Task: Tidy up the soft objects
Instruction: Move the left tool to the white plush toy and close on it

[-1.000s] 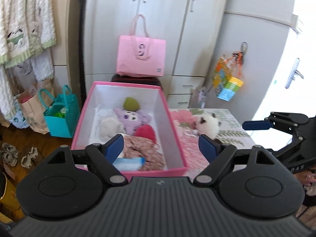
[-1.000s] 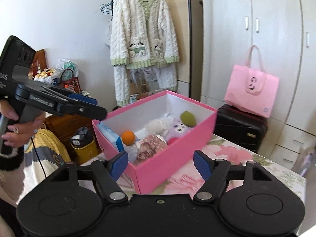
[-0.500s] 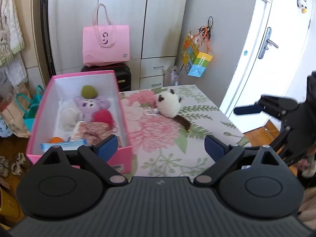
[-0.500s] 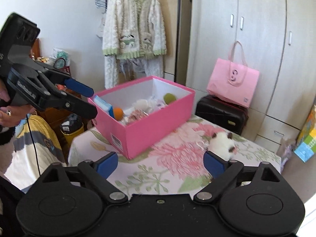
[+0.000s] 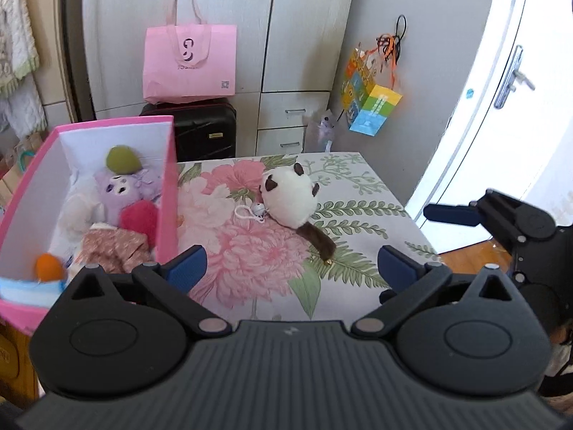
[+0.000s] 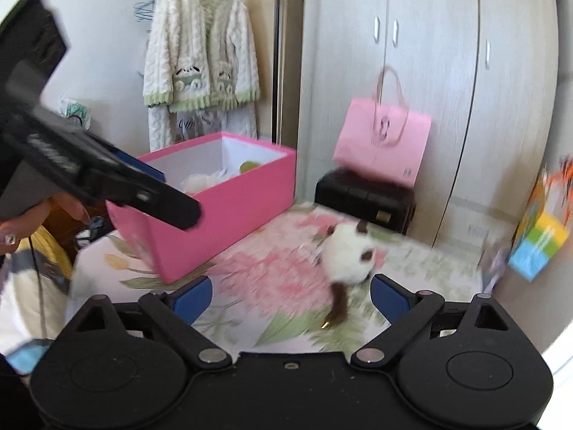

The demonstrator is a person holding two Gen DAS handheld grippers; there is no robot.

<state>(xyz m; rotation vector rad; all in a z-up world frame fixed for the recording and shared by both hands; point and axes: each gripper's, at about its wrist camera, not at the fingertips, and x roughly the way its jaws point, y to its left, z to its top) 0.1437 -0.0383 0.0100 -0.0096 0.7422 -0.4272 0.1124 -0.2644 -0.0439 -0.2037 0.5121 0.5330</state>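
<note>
At the left of the left wrist view, a pink box (image 5: 168, 193) sits on the flowered table (image 5: 358, 215), holding a green ball (image 5: 122, 159), a purple plush (image 5: 123, 190), a red ball (image 5: 139, 216), patterned cloth (image 5: 114, 247) and an orange ball (image 5: 49, 267). The left gripper (image 5: 290, 263) has its 2 blue fingers (image 5: 186, 263) spread wide with nothing between them. The panda plush (image 5: 288, 199) lies on the table above the gap, closer to the center than to either finger, well apart from both and right of the box. At the far right edge, the right gripper (image 5: 447, 213) shows in side view. In the blurred right wrist view, its 2 fingers (image 6: 388, 297) stand wide apart, and the panda plush (image 6: 349, 258) lies just above the gap, toward the right finger.
</note>
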